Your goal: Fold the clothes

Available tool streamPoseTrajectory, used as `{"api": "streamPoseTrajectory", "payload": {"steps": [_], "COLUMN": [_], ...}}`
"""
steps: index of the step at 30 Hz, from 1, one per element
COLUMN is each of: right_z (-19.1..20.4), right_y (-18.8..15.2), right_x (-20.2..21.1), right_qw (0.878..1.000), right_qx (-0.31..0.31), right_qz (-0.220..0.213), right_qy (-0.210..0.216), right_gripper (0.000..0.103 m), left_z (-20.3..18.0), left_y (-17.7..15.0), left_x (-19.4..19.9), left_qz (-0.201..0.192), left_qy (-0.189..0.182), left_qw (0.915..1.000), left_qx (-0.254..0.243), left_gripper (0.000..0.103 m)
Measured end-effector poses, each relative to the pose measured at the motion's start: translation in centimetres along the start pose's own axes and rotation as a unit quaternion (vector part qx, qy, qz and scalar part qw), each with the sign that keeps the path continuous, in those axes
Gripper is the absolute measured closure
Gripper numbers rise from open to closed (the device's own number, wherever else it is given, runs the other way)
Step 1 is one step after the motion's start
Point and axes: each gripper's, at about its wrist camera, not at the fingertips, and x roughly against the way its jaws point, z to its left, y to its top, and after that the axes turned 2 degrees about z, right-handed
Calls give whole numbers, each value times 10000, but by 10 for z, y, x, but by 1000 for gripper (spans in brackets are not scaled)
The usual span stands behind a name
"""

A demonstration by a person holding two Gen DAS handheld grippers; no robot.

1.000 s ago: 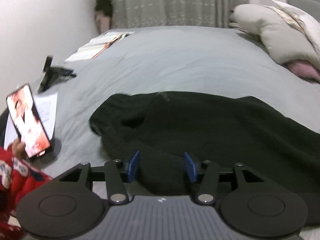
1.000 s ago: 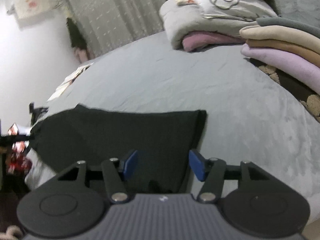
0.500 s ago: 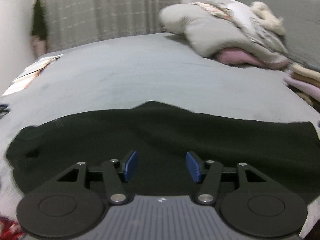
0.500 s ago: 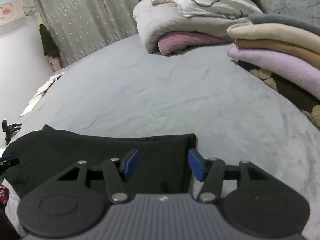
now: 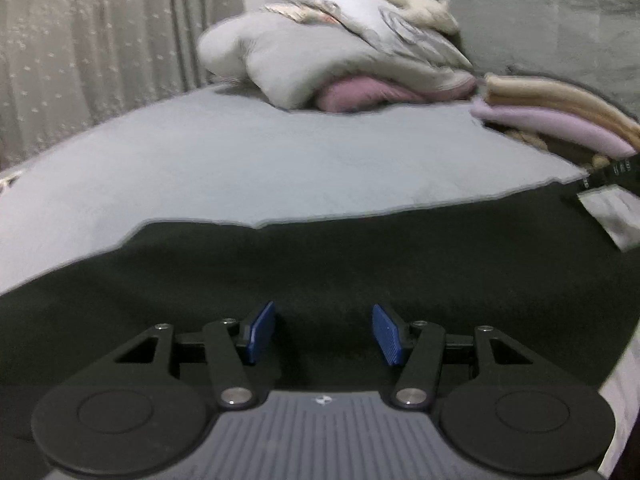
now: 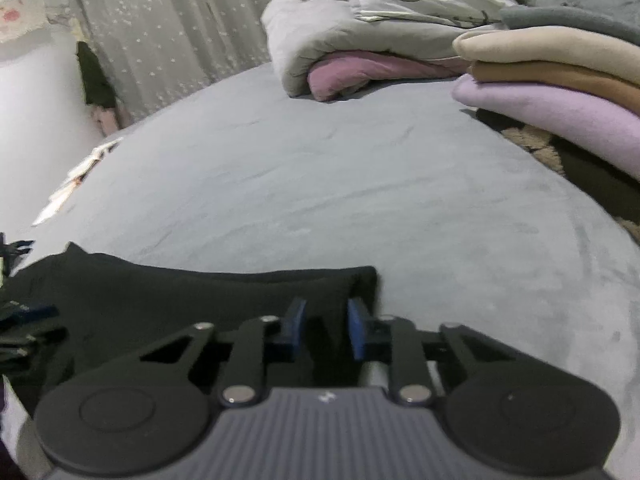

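Note:
A black garment [image 5: 340,264] lies spread flat on the grey bed sheet [image 5: 260,160]. My left gripper [image 5: 324,336] is open just above its near middle, empty. In the right wrist view the same black garment [image 6: 180,300] ends in a right corner by my right gripper [image 6: 324,330]. Its blue pads stand close together with black cloth between them at that corner. The cloth under the gripper body is hidden.
A heap of grey and pink bedding [image 6: 360,40] lies at the far side of the bed. A stack of folded beige and lilac clothes [image 6: 560,80] sits at the right. Papers [image 6: 76,176] lie at the bed's left edge. Curtains hang behind.
My left gripper has swung right along the garment, so the phone and papers have left its view. My right gripper's jaws have closed from wide open onto the garment's right corner.

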Motion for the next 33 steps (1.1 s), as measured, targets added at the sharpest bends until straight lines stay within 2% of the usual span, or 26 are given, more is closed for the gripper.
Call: {"api": "streamPoseTrajectory", "payload": {"steps": [3,6,12,15,17,22,24,26,27,29,33], "right_z": [-1,-6,-34,-52,-56,-49,-42,-34,-34,-38,-46], "right_y": [1,4,-1,-6,-7,-4,0,5,8,12,18], "right_x": [5,5,-11,-17,-24,-42,-44,-35,-29,-25,-41], "right_qw": [9995,9986,9934,9822,9772,9791,9820,9871,9858,9836,9835], "right_qx": [-14,-109,-587,-996,-1119,-1069,-970,-727,-751,-895,-1169], "right_qz": [-65,5,385,371,365,310,172,-262,-518,-744,-618], "right_qy": [295,510,903,1549,1770,1703,1614,1401,1410,1376,1236], "right_gripper": [87,87,87,86,84,86,100,100,100,100,100], "left_z": [-7,-5,-7,-8,-8,-8,-8,-8,-9,-9,-9], "left_y": [-8,-10,-12,-13,-13,-18,-21,-22,-22,-22,-22], "left_x": [-9,-11,-17,-18,-20,-22,-22,-23,-23,-24,-25], "left_qz": [41,-6,-72,-132,-159,-252,-320,-360,-366,-374,-390], "left_qy": [66,43,30,40,18,-19,-10,-8,-9,-19,-22], "left_qw": [9999,10000,9999,9999,9999,9997,9995,9993,9993,9993,9992], "left_qx": [-154,-44,64,65,64,48,35,28,27,31,27], "left_gripper": [45,41,38,37,37,35,35,35,35,35,35]}}
